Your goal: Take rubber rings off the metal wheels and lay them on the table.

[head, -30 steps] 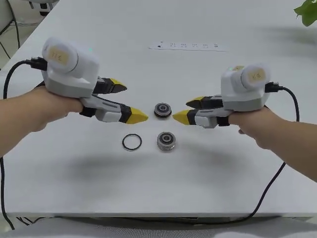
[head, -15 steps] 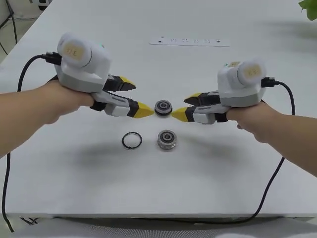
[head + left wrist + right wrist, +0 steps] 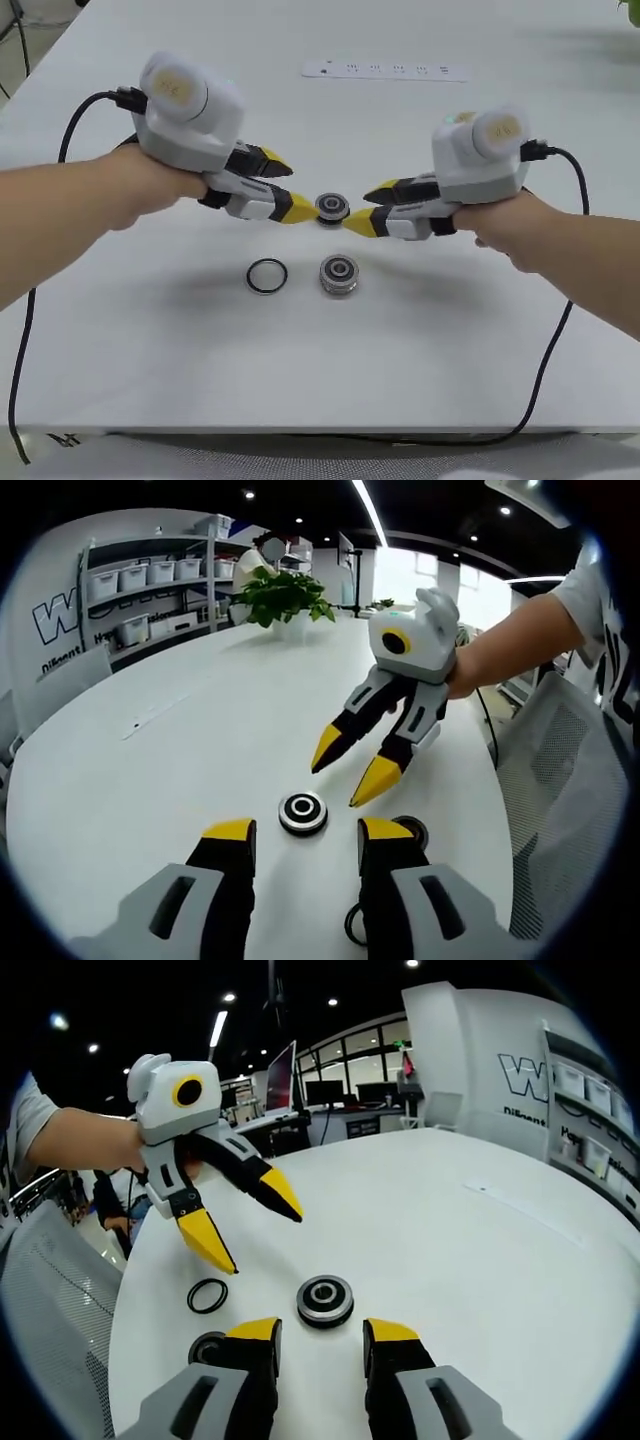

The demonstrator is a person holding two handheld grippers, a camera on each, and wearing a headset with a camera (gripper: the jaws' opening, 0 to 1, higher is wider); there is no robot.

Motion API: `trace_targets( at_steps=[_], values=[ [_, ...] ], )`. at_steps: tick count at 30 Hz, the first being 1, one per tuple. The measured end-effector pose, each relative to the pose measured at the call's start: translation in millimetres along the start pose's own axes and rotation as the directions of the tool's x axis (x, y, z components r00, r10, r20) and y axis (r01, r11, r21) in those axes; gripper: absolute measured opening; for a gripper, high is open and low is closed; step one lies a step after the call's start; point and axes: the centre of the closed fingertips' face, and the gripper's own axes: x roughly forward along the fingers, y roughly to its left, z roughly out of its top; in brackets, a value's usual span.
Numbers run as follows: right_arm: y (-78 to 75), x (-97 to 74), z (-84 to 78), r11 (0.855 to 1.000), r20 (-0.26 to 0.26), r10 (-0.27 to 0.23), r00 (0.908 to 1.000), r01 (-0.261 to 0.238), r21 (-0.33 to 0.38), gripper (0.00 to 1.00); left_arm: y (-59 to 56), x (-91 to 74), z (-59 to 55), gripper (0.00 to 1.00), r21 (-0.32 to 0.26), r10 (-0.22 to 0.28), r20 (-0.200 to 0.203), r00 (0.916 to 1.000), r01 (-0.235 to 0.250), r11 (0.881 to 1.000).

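In the head view the left gripper (image 3: 290,188) and the right gripper (image 3: 362,208) point at each other over the white surface (image 3: 150,360), both with jaws spread wide and holding nothing; a metal wheel (image 3: 332,207) lies between their tips, just beside the lower tip of each, and I cannot tell whether either tip touches it. Nearer the person than both grippers lies a second wheel (image 3: 339,273), with a loose ring (image 3: 266,275) flat on the surface beside it, below the left gripper's tips; a power strip (image 3: 385,70) lies well beyond both grippers. In the left gripper view the left gripper (image 3: 307,830) shows its two yellow-tipped jaws well apart, with the metal wheel (image 3: 303,813) just ahead of them and centred in the gap; past the wheel the right gripper (image 3: 347,777) hangs with its tips aimed down toward it, the second wheel (image 3: 410,830) peeks out beside the right-hand jaw, an arc of the loose ring (image 3: 350,920) shows lower by that jaw, and a plant (image 3: 280,595) stands far ahead. In the right gripper view the right gripper (image 3: 325,1330) is likewise spread wide and empty, the metal wheel (image 3: 325,1300) just ahead between its tips; the left gripper (image 3: 256,1230) is beyond and to the left, open, the loose ring (image 3: 207,1295) under its lower tip, and the second wheel (image 3: 207,1348) partly hidden beside the left-hand jaw
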Motion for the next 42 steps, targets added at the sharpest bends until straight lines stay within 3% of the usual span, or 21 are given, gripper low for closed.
trace_targets(
  at_steps=[6, 27, 42],
  values=[
    [-0.7, 3.7, -0.1, 1.0, -0.011, 0.011, 0.9999, -0.011, -0.005, 0.29, -2.4, 7.9, 0.6, 0.33, 0.004, -0.019, -0.003, 0.9998, 0.019, 1.0],
    [0.5, 8.4, -1.8, 0.999, -0.034, 0.033, 0.9989, -0.033, -0.02, 0.27, -3.8, 35.0, -5.2, 0.23, 0.033, -0.055, -0.07, 0.996, 0.058, 0.998],
    [-3.4, 5.5, -4.3, 1.0, -0.036, 0.024, 0.999, -0.025, -0.017, 0.27, -2.1, 45.9, -9.6, 0.14, 0.046, -0.04, -0.102, 0.994, 0.045, 0.998]
  ],
)
